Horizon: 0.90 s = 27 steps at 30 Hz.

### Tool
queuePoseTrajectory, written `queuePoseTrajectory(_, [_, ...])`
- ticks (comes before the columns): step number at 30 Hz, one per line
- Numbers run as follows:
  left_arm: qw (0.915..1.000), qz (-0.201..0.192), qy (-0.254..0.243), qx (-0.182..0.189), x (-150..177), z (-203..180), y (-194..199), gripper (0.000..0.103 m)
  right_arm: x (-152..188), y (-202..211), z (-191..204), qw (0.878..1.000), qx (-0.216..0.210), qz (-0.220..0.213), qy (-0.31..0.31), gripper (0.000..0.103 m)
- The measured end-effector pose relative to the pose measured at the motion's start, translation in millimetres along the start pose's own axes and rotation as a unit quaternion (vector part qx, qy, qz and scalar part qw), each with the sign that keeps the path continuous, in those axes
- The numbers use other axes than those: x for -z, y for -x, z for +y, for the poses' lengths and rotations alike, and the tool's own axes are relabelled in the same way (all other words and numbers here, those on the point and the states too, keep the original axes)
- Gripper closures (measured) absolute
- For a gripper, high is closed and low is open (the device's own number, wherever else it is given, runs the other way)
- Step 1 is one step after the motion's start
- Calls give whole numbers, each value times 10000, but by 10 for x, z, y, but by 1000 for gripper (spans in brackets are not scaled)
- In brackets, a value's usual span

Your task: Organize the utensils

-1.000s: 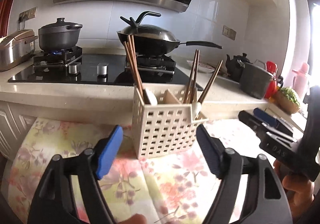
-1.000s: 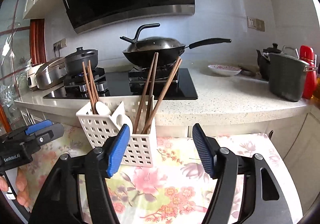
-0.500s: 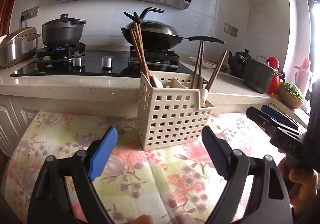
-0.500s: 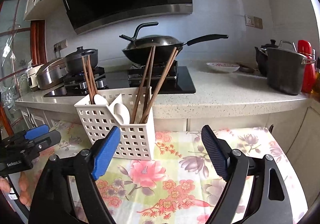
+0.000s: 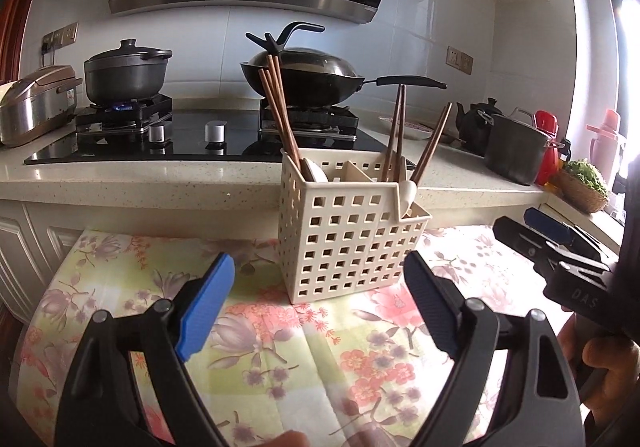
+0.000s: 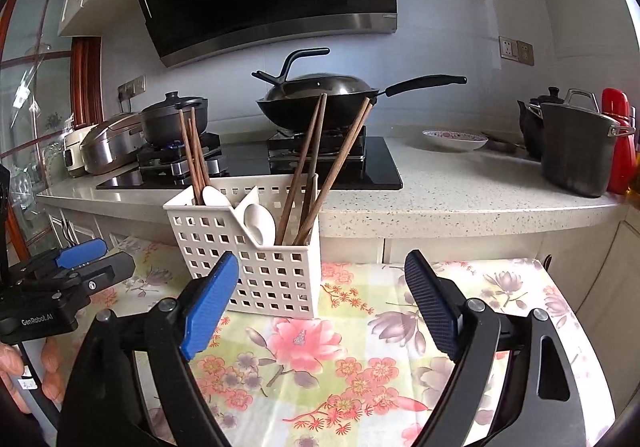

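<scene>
A white perforated utensil basket (image 5: 352, 239) stands on a floral tablecloth (image 5: 280, 359); it also shows in the right wrist view (image 6: 260, 247). Brown chopsticks (image 5: 280, 107) lean in its left compartment and more chopsticks (image 5: 424, 147) in its right one, with white spoons (image 6: 258, 221) between. My left gripper (image 5: 320, 303) is open and empty, a little short of the basket. My right gripper (image 6: 320, 307) is open and empty, just right of the basket's front. Each gripper also appears in the other's view: the right gripper (image 5: 560, 247) and the left gripper (image 6: 72, 267).
A stone counter (image 6: 460, 191) runs behind the table. On it are a black hob (image 5: 180, 139), a lidded pot (image 5: 124, 75), a wok (image 5: 304, 75), a rice cooker (image 5: 32, 103), a grey pot (image 6: 576, 151), a kettle (image 5: 480, 119) and a plate (image 6: 454, 137).
Both grippers have drawn back and risen a little from the basket, so it looks smaller and more tablecloth shows. Both stay open.
</scene>
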State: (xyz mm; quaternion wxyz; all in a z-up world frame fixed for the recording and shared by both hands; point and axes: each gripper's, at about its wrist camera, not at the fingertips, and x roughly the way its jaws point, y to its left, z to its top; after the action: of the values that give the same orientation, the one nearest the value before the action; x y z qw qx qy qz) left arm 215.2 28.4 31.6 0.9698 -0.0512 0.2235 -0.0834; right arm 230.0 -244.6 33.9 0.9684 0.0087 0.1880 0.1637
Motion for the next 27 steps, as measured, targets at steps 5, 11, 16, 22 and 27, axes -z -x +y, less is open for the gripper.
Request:
queuePoseTrajectory(5, [10000,-14,20,13,-3,5,13,19,6,2,3,10000,-10,7,4,22])
queuePoseTrajectory(11, [10000,-18,26,24,-1,-5,21,19,13,7,4,10000,-32,-3,-17,22])
queuePoseTrajectory(16, [10000,-24,24,22,-3,-5,24,19,10,4,2,10000,-34,8,-14,22])
queuePoseTrajectory(22, [10000,-29,29,24,-5,0,25,19,5,6,2,10000,-35,10,-19,22])
queuePoseTrajectory(27, [10000,-28,30,19,-2,1,26,18,4,9,3,10000,-35,3,-13,22])
